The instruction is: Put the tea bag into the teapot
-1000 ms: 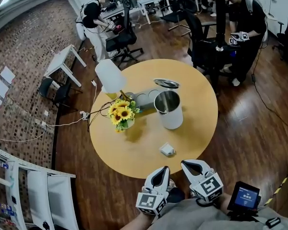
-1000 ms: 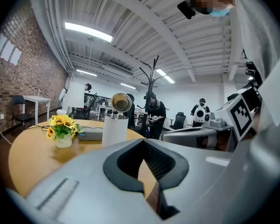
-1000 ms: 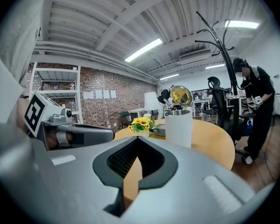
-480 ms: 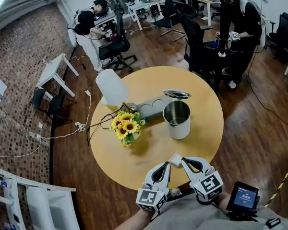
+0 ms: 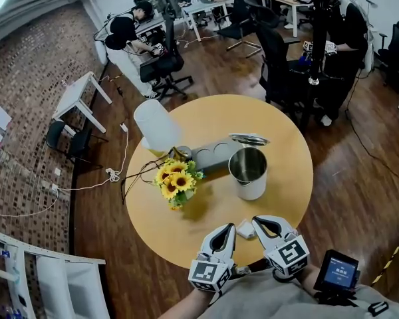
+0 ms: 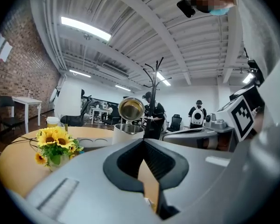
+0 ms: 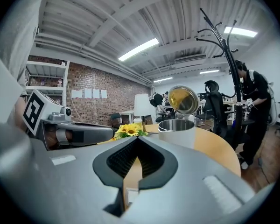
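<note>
Left tool (image 6: 142,142): jaws pressed together at the tips, nothing between them. Right tool (image 7: 137,139), same story: tips closed, empty.

From above, the two hang side by side at the near edge of the round counter (image 5: 186,224), tips pointing in over the wood. The tea bag (image 5: 245,230) lies flat on the counter right between those tips, just beside both; I can't tell whether either touches it. Only the head view shows the bag plainly. Through the right tool's own camera there is a pale sliver low in the gap, too small to call.

Further in stands the teapot (image 5: 249,175), upright and well apart from the tools. The head view looks straight down into its bare steel inside. The tool views add the side-on picture: the lid (image 7: 183,100) is tipped up above the rim, its shiny underside facing this way.

Left of the teapot sit the sunflowers (image 5: 176,181), with a white lamp (image 5: 156,126) behind them and a grey tray (image 5: 209,157) between lamp and teapot.
</note>
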The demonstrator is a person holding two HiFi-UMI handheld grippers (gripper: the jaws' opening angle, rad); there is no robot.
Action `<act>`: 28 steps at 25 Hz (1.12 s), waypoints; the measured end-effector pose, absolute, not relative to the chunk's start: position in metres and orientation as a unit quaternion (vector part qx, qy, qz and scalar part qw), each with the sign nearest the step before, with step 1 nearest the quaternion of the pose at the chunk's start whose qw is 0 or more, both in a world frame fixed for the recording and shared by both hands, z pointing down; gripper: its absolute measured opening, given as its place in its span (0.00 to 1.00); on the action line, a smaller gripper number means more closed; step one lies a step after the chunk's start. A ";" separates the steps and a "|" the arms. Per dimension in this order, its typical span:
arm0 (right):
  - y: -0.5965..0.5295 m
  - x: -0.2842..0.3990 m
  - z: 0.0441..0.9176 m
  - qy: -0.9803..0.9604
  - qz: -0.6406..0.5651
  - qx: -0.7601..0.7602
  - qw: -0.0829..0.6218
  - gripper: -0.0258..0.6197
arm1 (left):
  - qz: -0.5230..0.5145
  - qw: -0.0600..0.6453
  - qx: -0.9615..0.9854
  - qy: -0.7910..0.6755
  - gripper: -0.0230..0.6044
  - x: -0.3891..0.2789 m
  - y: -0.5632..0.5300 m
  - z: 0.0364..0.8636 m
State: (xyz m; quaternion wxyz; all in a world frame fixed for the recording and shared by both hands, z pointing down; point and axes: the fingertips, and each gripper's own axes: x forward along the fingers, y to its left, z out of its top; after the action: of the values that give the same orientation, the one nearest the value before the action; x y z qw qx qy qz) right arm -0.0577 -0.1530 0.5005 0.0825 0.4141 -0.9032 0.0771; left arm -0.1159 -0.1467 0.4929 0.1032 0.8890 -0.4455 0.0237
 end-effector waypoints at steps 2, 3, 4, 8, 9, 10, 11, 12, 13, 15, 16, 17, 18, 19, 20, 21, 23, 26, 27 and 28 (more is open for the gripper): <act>-0.159 -0.057 0.503 -0.905 0.082 0.411 0.080 0.05 | 0.025 0.107 0.886 -0.451 0.04 -0.115 -0.152 0.496; -0.160 -0.057 0.505 -0.905 0.084 0.408 0.080 0.05 | 0.028 0.110 0.884 -0.454 0.04 -0.115 -0.154 0.498; -0.162 -0.058 0.507 -0.906 0.086 0.406 0.083 0.05 | 0.030 0.113 0.882 -0.456 0.04 -0.116 -0.156 0.501; -0.162 -0.056 0.524 -0.906 0.102 0.398 0.106 0.05 | 0.045 0.133 0.875 -0.463 0.04 -0.116 -0.154 0.523; -0.163 -0.055 0.530 -0.904 0.107 0.397 0.113 0.05 | 0.049 0.138 0.874 -0.464 0.04 -0.116 -0.153 0.528; -0.165 -0.054 0.535 -0.903 0.112 0.397 0.119 0.05 | 0.054 0.142 0.873 -0.464 0.04 -0.115 -0.155 0.534; -0.169 -0.053 0.541 -0.902 0.116 0.397 0.125 0.05 | 0.059 0.146 0.872 -0.463 0.04 -0.114 -0.157 0.540; -0.171 -0.053 0.547 -0.900 0.121 0.397 0.131 0.05 | 0.065 0.151 0.871 -0.463 0.04 -0.113 -0.159 0.547; -0.171 -0.053 0.554 -0.899 0.126 0.395 0.138 0.05 | 0.072 0.158 0.869 -0.463 0.04 -0.112 -0.159 0.555; -0.171 -0.053 0.571 -0.897 0.136 0.391 0.153 0.05 | 0.086 0.173 0.866 -0.462 0.04 -0.112 -0.157 0.571; -0.171 -0.054 0.581 -0.896 0.141 0.389 0.160 0.05 | 0.093 0.179 0.864 -0.462 0.04 -0.112 -0.157 0.580; -0.171 -0.054 0.590 -0.896 0.145 0.386 0.166 0.05 | 0.099 0.185 0.862 -0.462 0.04 -0.112 -0.158 0.589; -0.171 -0.055 0.600 -0.895 0.150 0.384 0.173 0.05 | 0.106 0.191 0.860 -0.462 0.04 -0.113 -0.159 0.599; -0.170 -0.055 0.609 -0.893 0.158 0.382 0.180 0.05 | 0.112 0.198 0.857 -0.462 0.04 -0.113 -0.159 0.608; -0.169 -0.054 0.617 -0.891 0.166 0.379 0.188 0.05 | 0.119 0.205 0.855 -0.461 0.04 -0.113 -0.158 0.616; -0.167 -0.053 0.623 -0.889 0.174 0.377 0.194 0.05 | 0.125 0.211 0.853 -0.461 0.04 -0.113 -0.157 0.623; -0.165 -0.051 0.635 -0.885 0.186 0.374 0.206 0.05 | 0.138 0.221 0.849 -0.459 0.04 -0.112 -0.156 0.636; -0.161 -0.048 0.653 -0.879 0.199 0.371 0.222 0.05 | 0.155 0.230 0.847 -0.453 0.04 -0.110 -0.154 0.653; -0.159 -0.048 0.659 -0.878 0.201 0.370 0.227 0.05 | 0.159 0.232 0.847 -0.451 0.04 -0.110 -0.152 0.659; -0.157 -0.048 0.664 -0.878 0.204 0.367 0.230 0.05 | 0.163 0.235 0.846 -0.449 0.04 -0.109 -0.150 0.664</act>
State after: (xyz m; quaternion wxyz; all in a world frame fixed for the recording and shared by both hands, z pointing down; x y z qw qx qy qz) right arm -0.0483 -0.1575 0.6640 0.2301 0.3674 -0.8778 0.2037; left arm -0.1095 -0.1503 0.6641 0.2352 0.8461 -0.4495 0.1635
